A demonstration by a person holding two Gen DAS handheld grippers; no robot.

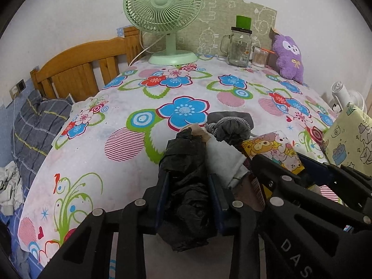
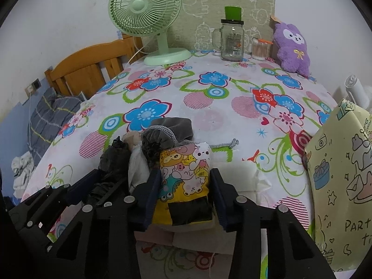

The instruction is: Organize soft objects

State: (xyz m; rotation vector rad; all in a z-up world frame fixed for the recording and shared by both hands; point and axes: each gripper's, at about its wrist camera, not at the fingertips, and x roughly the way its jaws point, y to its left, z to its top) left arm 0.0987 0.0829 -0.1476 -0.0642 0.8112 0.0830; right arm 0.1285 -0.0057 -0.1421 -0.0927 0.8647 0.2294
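- Left claw (image 1: 189, 200) pinches our crumpled black bag (image 1: 186, 181): light, crushable.
- Right claw (image 2: 186, 195) closes on our cartoon pouch (image 2: 186, 176), soft; mid-body grip suits.

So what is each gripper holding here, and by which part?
Left gripper clamps the black plastic bundle near its lower end; right gripper grips the cartoon-print packet by its sides.

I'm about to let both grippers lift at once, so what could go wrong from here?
1. The left hand-held gripper squeezes a crumpled black bag; the loose plastic could slip out.
2. The right hand-held gripper straddles the cartoon pouch, and a grey drawstring bag lies against it, so its cord could drag along.
3. The white bag wedged between both may get pulled off the table edge.
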